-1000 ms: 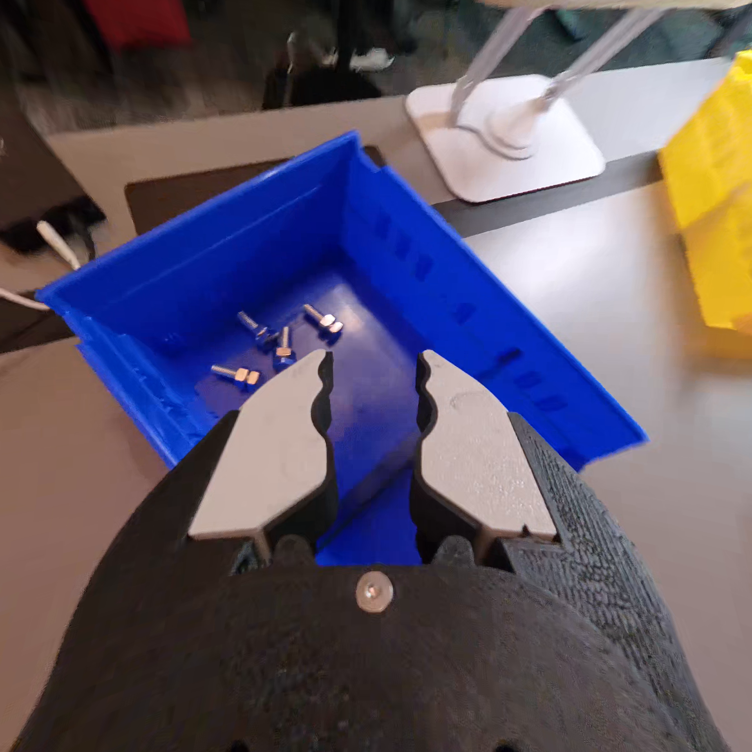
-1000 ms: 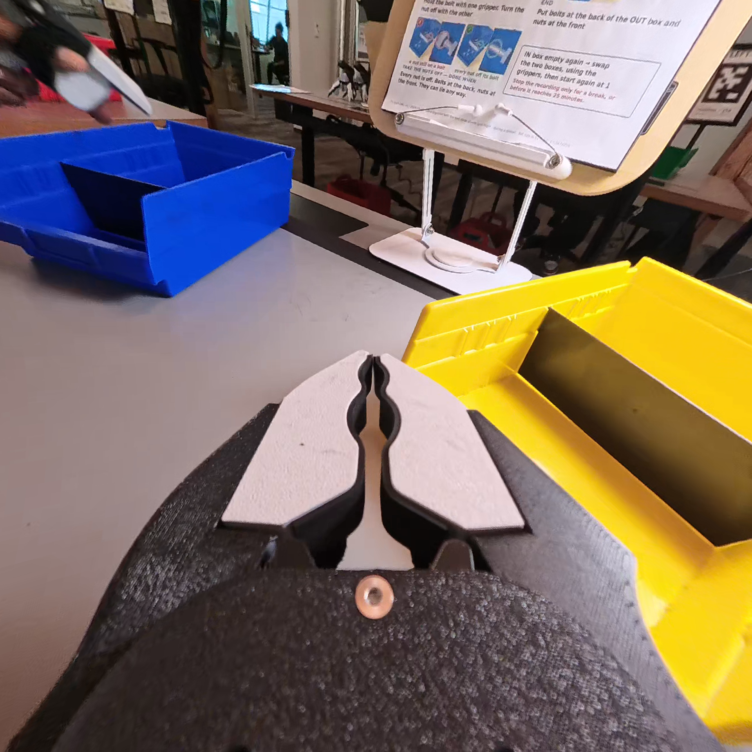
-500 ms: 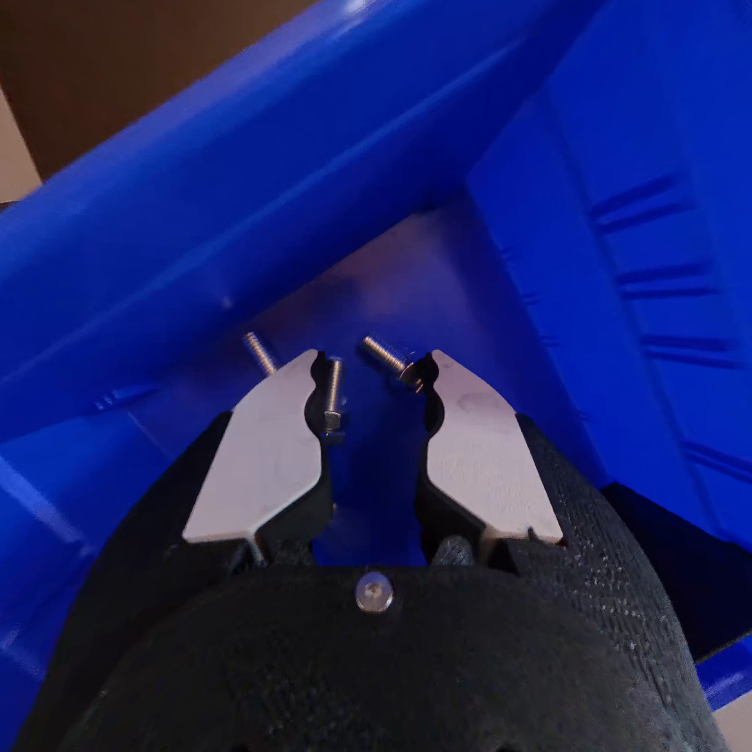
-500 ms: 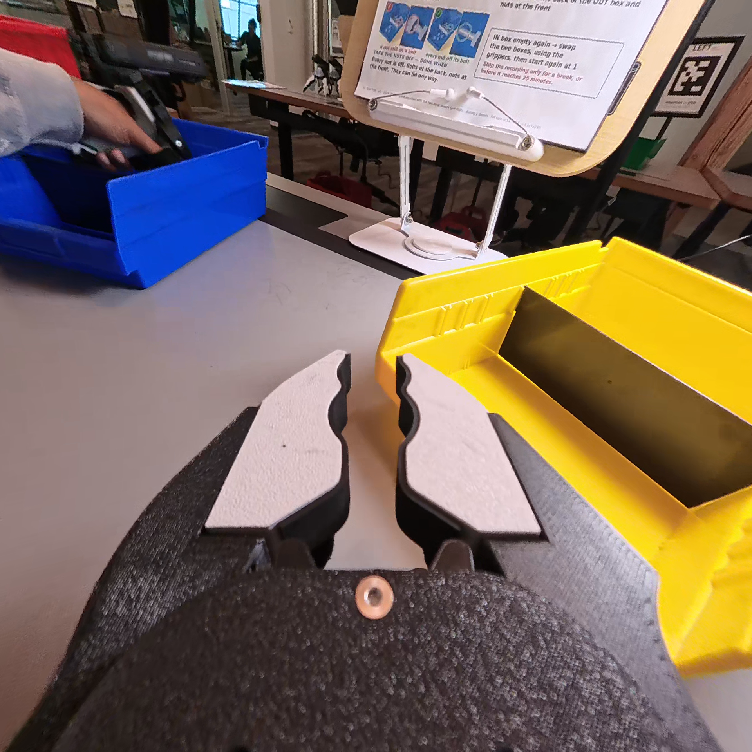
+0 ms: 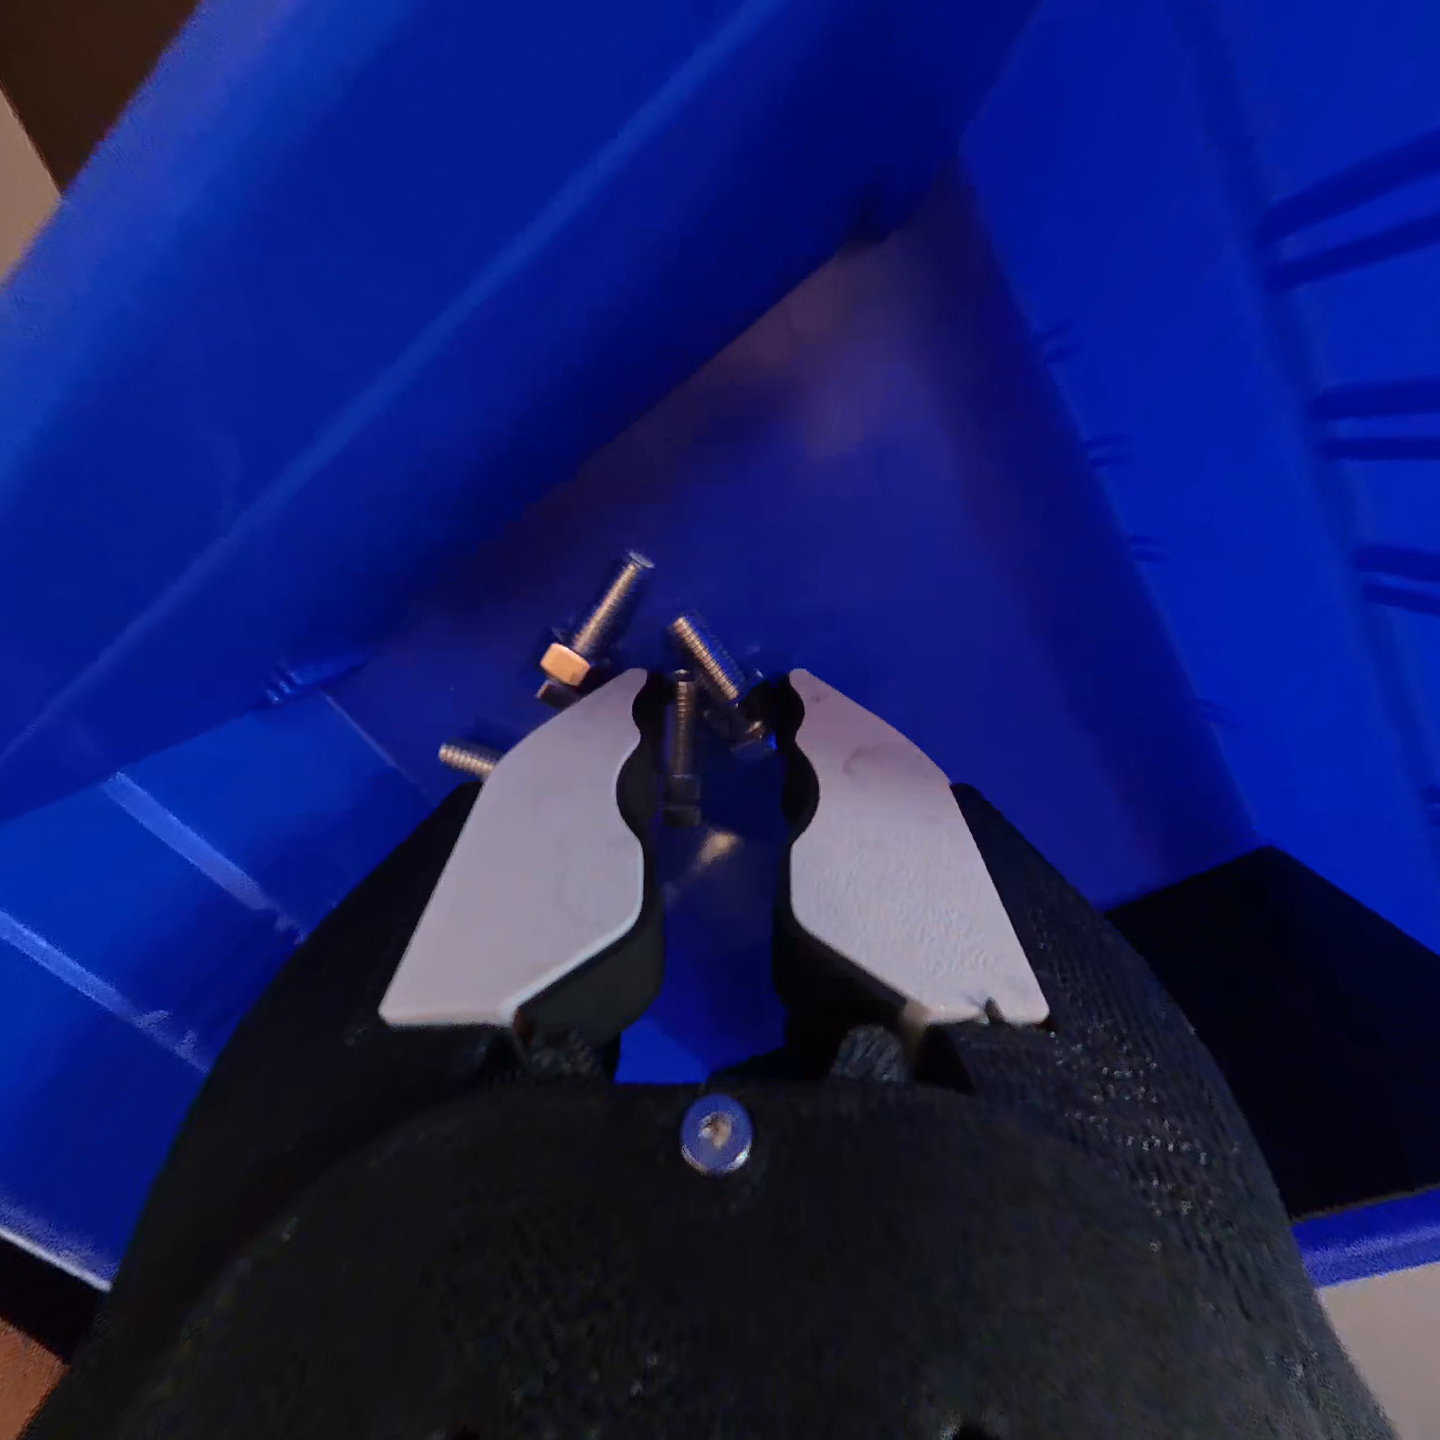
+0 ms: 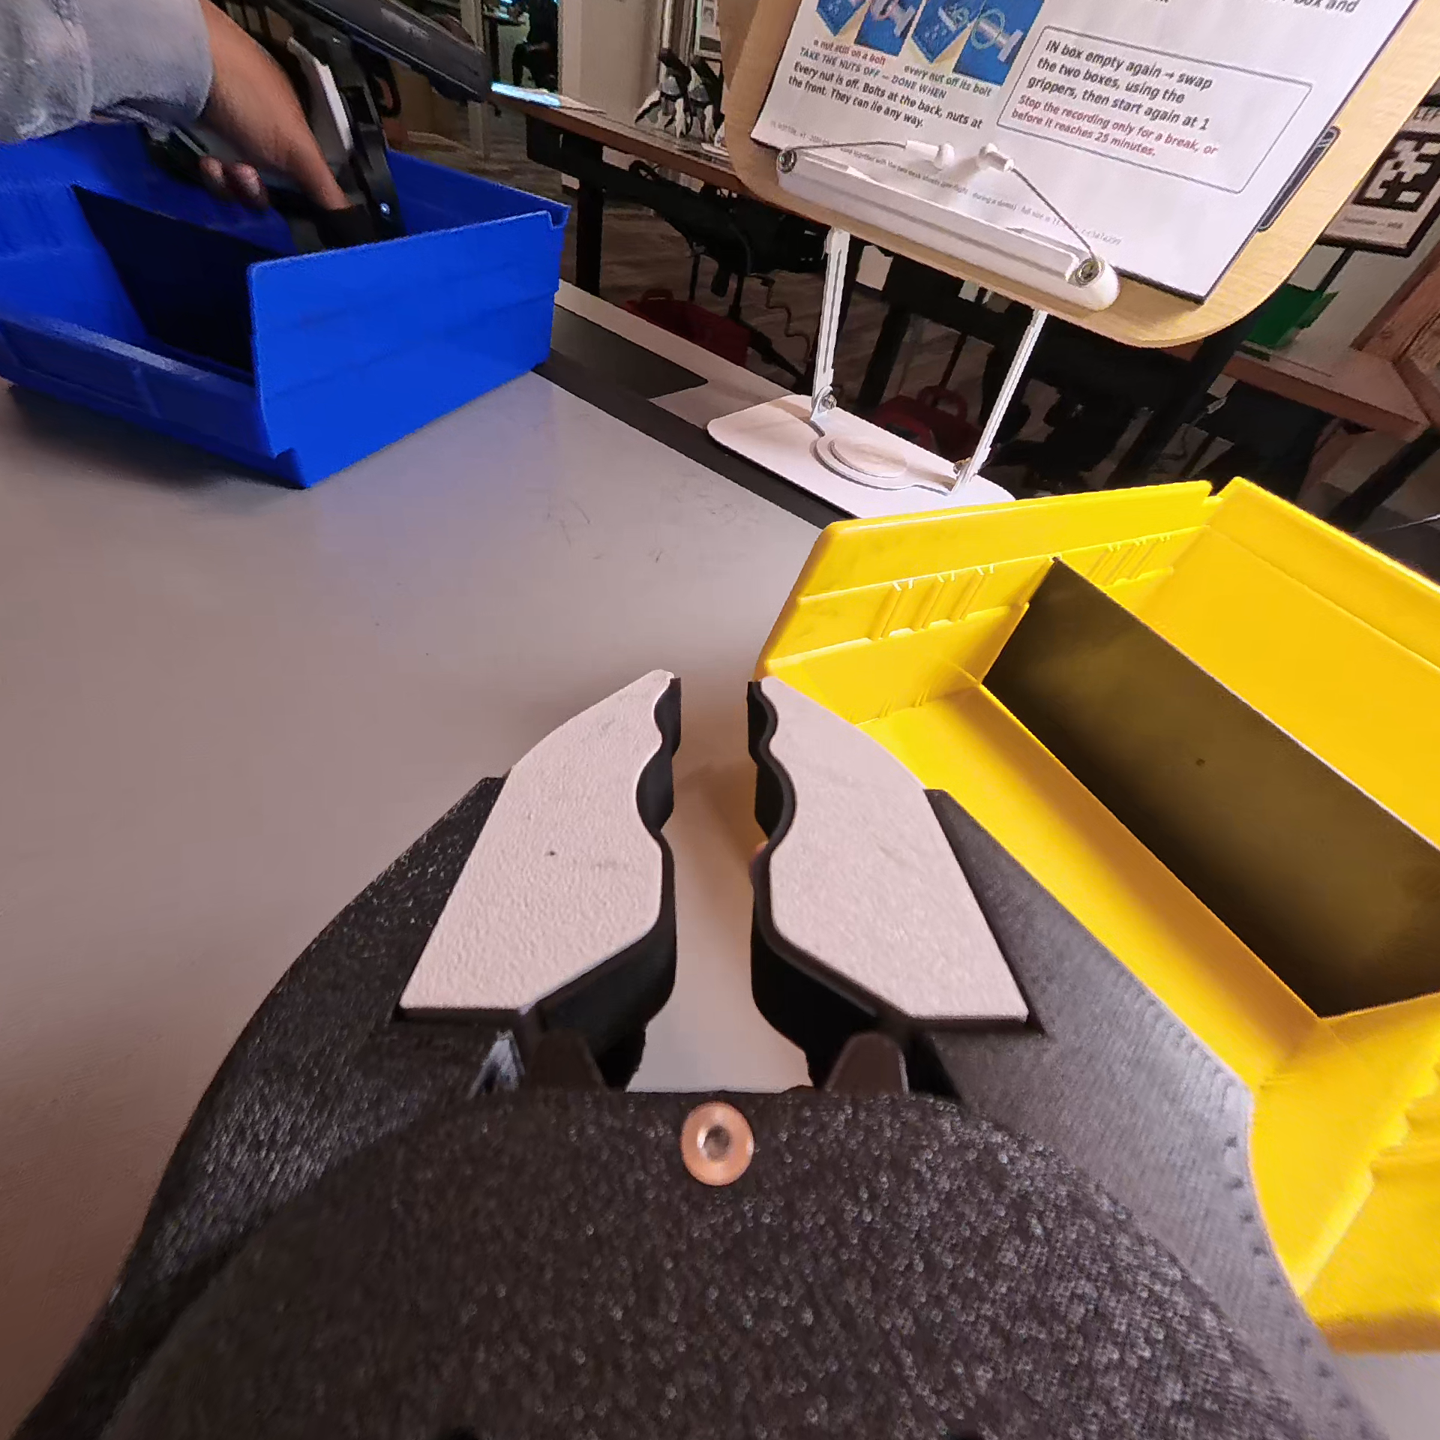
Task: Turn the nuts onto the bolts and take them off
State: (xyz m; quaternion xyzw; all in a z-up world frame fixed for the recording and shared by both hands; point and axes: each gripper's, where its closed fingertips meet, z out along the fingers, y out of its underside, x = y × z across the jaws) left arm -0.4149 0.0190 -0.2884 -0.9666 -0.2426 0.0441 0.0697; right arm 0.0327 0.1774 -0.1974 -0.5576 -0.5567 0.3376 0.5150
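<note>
My left gripper (image 5: 715, 682) is deep inside the blue bin (image 5: 390, 351), open, its tips down at the floor. One small steel bolt (image 5: 680, 748) lies between the fingers, close to the left one. Another bolt (image 5: 711, 658) lies just past the tips, a third with a nut (image 5: 562, 666) to their left, and one bolt end (image 5: 466, 757) shows beside the left finger. My right gripper (image 6: 713, 690) is open and empty above the grey table (image 6: 312, 662), beside the yellow bin (image 6: 1091, 577). The right wrist view also shows the blue bin (image 6: 390, 343) with a hand (image 6: 257, 132) holding the left gripper (image 6: 343, 171) in it.
The yellow bin has a black divider (image 6: 1208, 818), and no parts show in it. A white stand (image 6: 857, 460) holding a printed sheet (image 6: 1013, 93) is behind the bins. A black divider (image 5: 1286, 1013) crosses the blue bin at my left gripper's right.
My left gripper dropped from above the blue bin to the bolts, and its jaws narrowed around one bolt. My right gripper went from shut to open beside the yellow bin.
</note>
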